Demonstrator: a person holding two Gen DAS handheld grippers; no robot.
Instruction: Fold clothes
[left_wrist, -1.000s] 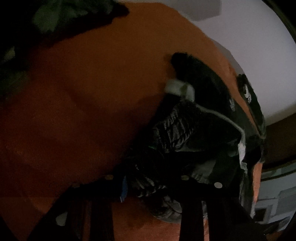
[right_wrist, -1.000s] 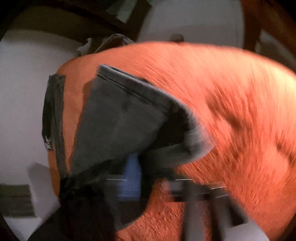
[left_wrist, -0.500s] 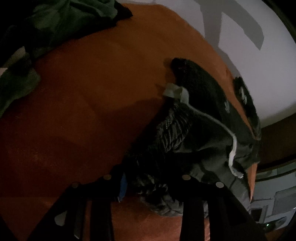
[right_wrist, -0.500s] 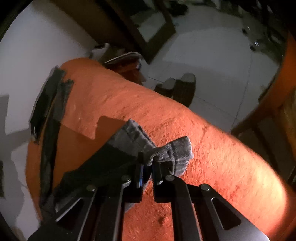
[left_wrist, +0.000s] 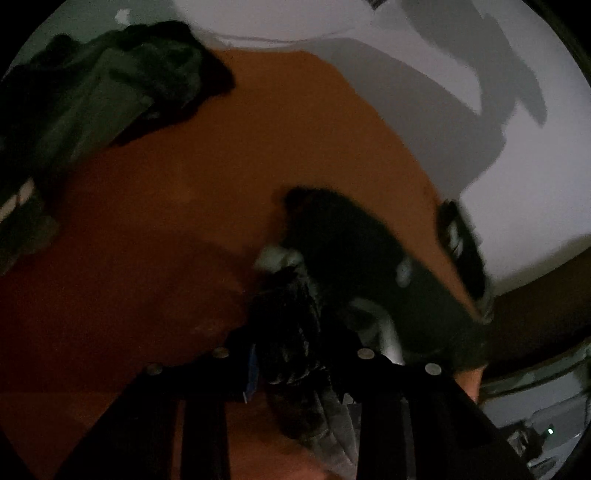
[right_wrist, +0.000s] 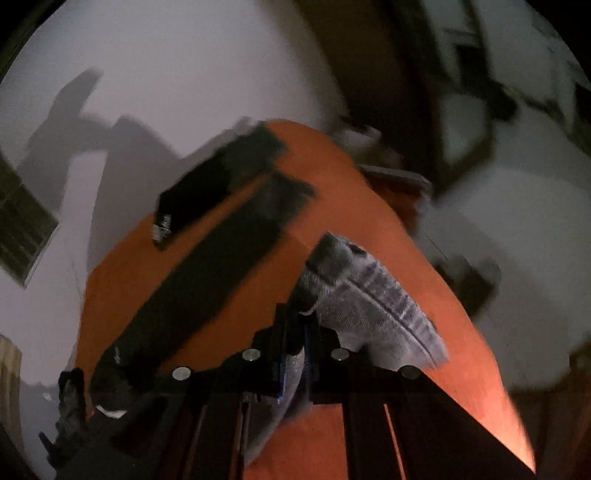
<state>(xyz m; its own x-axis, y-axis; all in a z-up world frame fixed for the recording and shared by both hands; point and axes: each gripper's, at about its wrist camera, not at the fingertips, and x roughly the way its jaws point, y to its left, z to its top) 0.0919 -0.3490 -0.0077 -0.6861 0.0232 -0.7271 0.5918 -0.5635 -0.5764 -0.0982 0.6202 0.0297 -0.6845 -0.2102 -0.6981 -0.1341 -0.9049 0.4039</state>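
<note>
Dark trousers (left_wrist: 351, 240) lie on the orange bed cover (left_wrist: 184, 221). Their bunched waist end sits between the fingers of my left gripper (left_wrist: 295, 362), whose jaws are closing on it. In the right wrist view, my right gripper (right_wrist: 299, 343) is shut on a grey denim fold (right_wrist: 369, 295) of the trousers, held above the cover (right_wrist: 369, 229). A long dark trouser leg (right_wrist: 221, 266) runs away from it to the left. A second black strip with a white label (right_wrist: 221, 173) lies along the cover's far edge.
A heap of green clothes (left_wrist: 92, 92) lies at the far left of the cover. A white wall (left_wrist: 443, 74) stands behind the bed. To the right are white floor, a dark door frame (right_wrist: 424, 110) and dark slippers (right_wrist: 469, 280).
My right gripper has risen and rolled with the grey fold, and its view has swung toward the wall. My left gripper has lifted with the bunched waist; more wall and the green heap show.
</note>
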